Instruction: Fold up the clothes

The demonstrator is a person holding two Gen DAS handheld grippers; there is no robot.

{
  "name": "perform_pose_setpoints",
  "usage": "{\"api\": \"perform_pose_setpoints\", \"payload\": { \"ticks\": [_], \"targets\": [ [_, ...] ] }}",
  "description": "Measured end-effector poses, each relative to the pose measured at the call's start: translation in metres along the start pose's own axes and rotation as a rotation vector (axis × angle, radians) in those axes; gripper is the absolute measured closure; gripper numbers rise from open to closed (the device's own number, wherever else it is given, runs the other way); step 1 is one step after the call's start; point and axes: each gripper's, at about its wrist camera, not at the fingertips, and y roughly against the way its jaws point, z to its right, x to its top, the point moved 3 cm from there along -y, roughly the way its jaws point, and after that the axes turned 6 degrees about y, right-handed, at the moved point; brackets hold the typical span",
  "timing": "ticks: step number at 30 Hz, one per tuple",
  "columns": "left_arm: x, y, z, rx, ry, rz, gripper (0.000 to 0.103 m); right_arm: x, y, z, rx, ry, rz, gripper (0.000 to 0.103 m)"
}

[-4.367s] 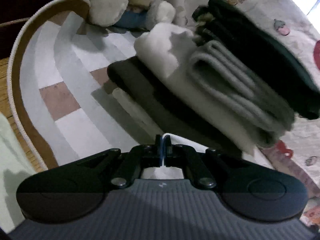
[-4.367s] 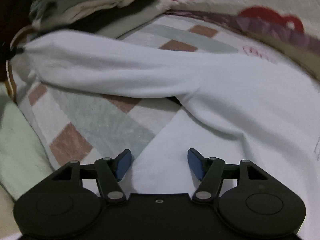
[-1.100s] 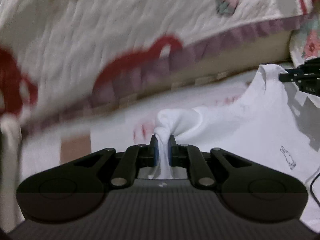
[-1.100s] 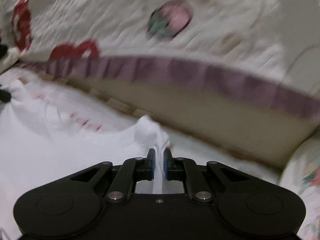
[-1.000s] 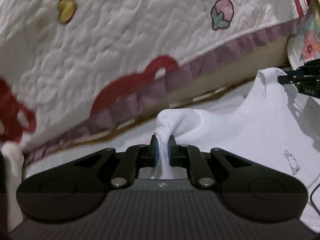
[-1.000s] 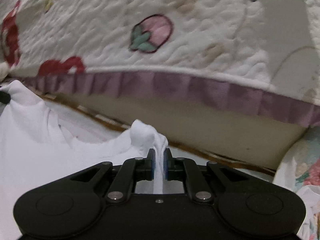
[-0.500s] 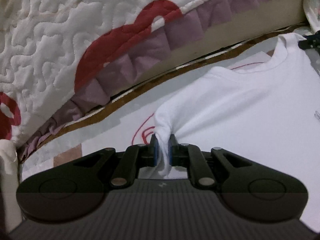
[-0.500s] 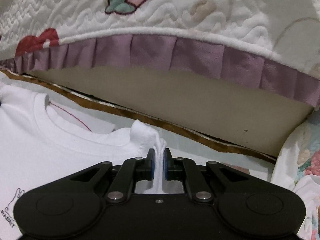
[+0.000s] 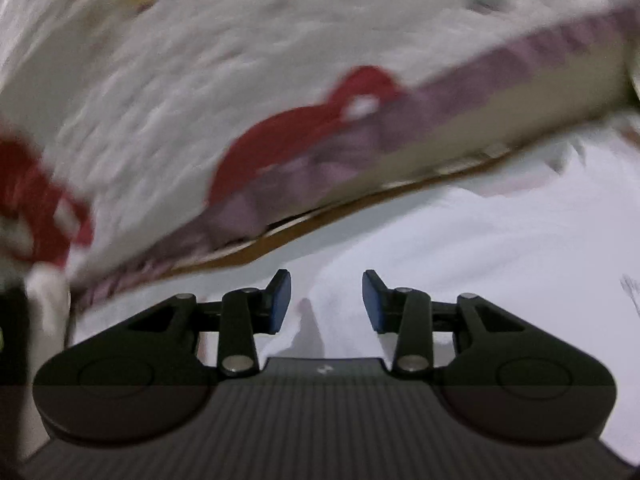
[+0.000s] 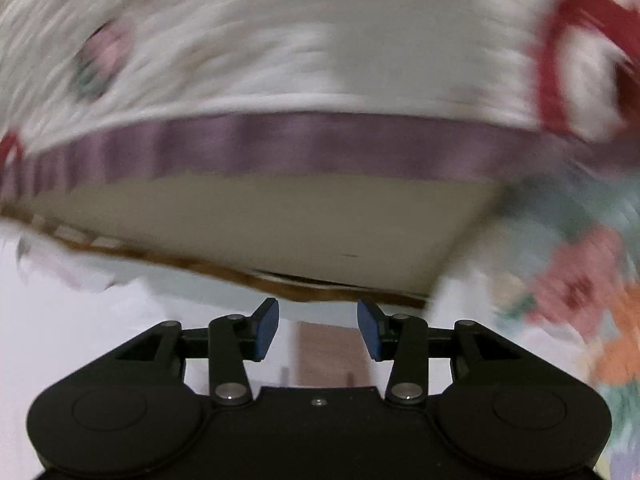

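A white T-shirt lies flat on the mat, spread to the right in the left wrist view, and it fills the lower left of the right wrist view. My left gripper is open and empty just above the shirt's left shoulder area. My right gripper is open and empty over the mat beside the shirt's right edge. Both views are motion-blurred.
A quilted white bedspread with red shapes and a purple frill hangs over a beige bed side straight ahead. The checked mat has a brown border. A floral fabric lies at the right.
Both grippers were shut on the shirt's shoulders and lowered it flat; now both have opened and let go, and both views are swinging.
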Motion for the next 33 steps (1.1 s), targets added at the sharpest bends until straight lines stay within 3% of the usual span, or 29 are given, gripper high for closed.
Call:
{"api": "perform_pose_setpoints", "payload": {
  "ticks": [3,6,8,10,14,22,25,29,33],
  "targets": [
    [0.010,-0.006,0.036,-0.065,-0.090,-0.033,0.064,-0.015,0.014,0.055,-0.021,-0.157,-0.012,0.053],
    [0.014,-0.023,0.048,-0.087,-0.041,-0.117,0.064,-0.037,0.031,0.109,-0.041,-0.333,-0.015,0.053],
    [0.013,-0.037,0.043,-0.092,0.022,-0.165,0.061,-0.049,0.037,0.128,-0.056,-0.330,-0.035,0.053],
    [0.017,-0.044,0.033,-0.086,0.050,-0.165,0.056,-0.056,0.041,0.139,-0.065,-0.284,-0.063,0.053],
    [0.021,-0.037,0.035,-0.067,0.059,-0.127,0.055,-0.060,0.033,0.156,0.003,-0.305,-0.113,0.052],
    [0.028,-0.014,0.055,-0.042,0.058,-0.037,0.056,-0.096,0.008,0.209,0.022,-0.788,-0.140,0.046],
    [0.041,-0.004,0.102,-0.202,0.115,-0.023,0.056,-0.113,0.002,0.215,0.028,-0.840,-0.146,0.046],
    [0.054,0.010,0.165,-0.406,0.155,-0.013,0.056,-0.133,0.001,0.222,0.052,-0.841,-0.086,0.046],
    [0.047,0.020,0.211,-0.498,0.074,-0.001,0.055,-0.145,0.011,0.226,0.118,-0.828,-0.046,0.046]
  ]
}}
